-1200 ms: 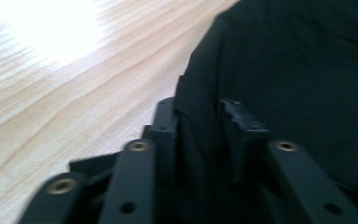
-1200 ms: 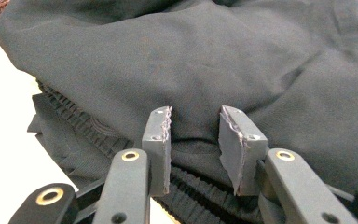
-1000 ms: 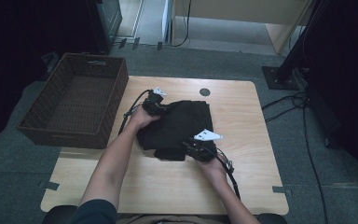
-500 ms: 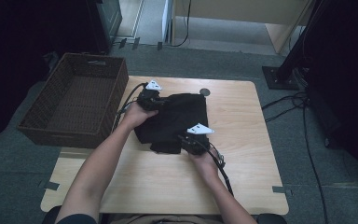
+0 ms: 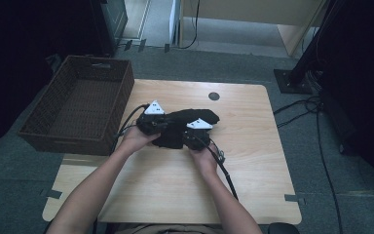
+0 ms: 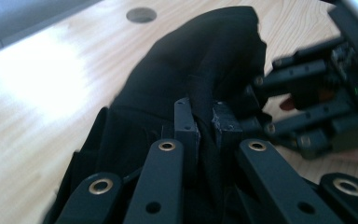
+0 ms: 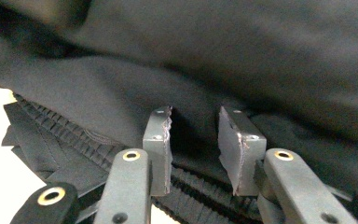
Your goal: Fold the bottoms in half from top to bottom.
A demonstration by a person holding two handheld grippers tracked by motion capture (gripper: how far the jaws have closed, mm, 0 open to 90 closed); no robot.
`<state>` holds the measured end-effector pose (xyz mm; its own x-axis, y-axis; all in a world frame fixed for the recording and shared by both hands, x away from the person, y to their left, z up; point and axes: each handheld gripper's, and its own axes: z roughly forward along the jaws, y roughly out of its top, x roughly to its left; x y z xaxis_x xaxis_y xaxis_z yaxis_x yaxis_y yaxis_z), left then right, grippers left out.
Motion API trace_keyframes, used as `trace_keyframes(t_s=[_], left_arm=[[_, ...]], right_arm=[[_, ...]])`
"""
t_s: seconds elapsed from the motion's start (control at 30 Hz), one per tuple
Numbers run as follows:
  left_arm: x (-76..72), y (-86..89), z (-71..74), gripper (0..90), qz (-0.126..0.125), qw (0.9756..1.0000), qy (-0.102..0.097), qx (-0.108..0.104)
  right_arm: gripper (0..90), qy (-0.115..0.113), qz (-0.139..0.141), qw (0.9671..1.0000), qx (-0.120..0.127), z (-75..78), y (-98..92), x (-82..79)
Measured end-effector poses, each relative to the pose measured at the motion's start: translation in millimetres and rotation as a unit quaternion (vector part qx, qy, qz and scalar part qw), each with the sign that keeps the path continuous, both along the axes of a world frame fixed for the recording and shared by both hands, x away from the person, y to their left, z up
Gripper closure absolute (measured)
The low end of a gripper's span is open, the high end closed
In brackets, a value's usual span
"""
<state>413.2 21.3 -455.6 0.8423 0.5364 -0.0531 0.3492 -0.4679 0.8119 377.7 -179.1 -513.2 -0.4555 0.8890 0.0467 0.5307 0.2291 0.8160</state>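
Note:
A black garment (image 5: 191, 118) lies bunched in the middle of the wooden table (image 5: 258, 165). My left gripper (image 5: 157, 125) holds its left end. In the left gripper view that gripper (image 6: 205, 123) is shut on a thin fold of the garment (image 6: 191, 60), and its jaws have just been closing further. My right gripper (image 5: 189, 137) holds the near right side. In the right gripper view its pads (image 7: 157, 140) stand a little apart around a thick bunch of the cloth (image 7: 261, 56), above a ribbed hem (image 7: 65, 135). The right gripper (image 6: 317, 93) also appears close by in the left gripper view.
A dark wicker basket (image 5: 78, 107) stands at the table's left edge, beside my left hand. A round cable hole (image 5: 214, 96) sits in the tabletop behind the garment. A cable (image 5: 224, 170) trails from the right gripper along the forearm. Floor cables (image 5: 316, 112) run past the table's right side.
Both hands have moved left and drawn closer together with the garment. The cloth, spread wider before, is now gathered into a narrower bundle, and its left end is raised.

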Motion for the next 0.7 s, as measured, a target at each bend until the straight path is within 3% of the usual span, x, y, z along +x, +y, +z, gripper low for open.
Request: trace_keyframes(t_s=[0.33, 0.43, 0.47, 0.57, 0.7], left_arm=[[-11.0, 7.4, -25.7, 84.1, 0.024, 0.9994, 0.024, -0.010], [-11.8, 5.8, -27.0, 83.8, 0.027, 0.9994, 0.022, -0.005], [-12.8, 5.3, -27.9, 83.7, 0.031, 0.9993, 0.019, -0.001], [-13.6, 6.1, -28.7, 83.4, 0.037, 0.9991, 0.022, -0.004], [-14.7, 4.6, -26.1, 81.2, 0.048, 0.9983, 0.030, -0.009]], right_arm=[[64.6, -0.005, 0.005, 0.9999, 0.013, -1.0, -3.5, 0.1], [62.3, 0.008, 0.007, 0.9996, 0.028, 2.1, -6.6, -0.1], [64.1, 0.027, 0.016, 0.9988, 0.039, 9.4, -12.1, -3.8], [67.9, 0.042, 0.029, 0.9975, 0.049, 20.9, -17.9, -12.8], [69.7, 0.029, 0.051, 0.9969, 0.052, 45.2, -25.5, -27.6]])
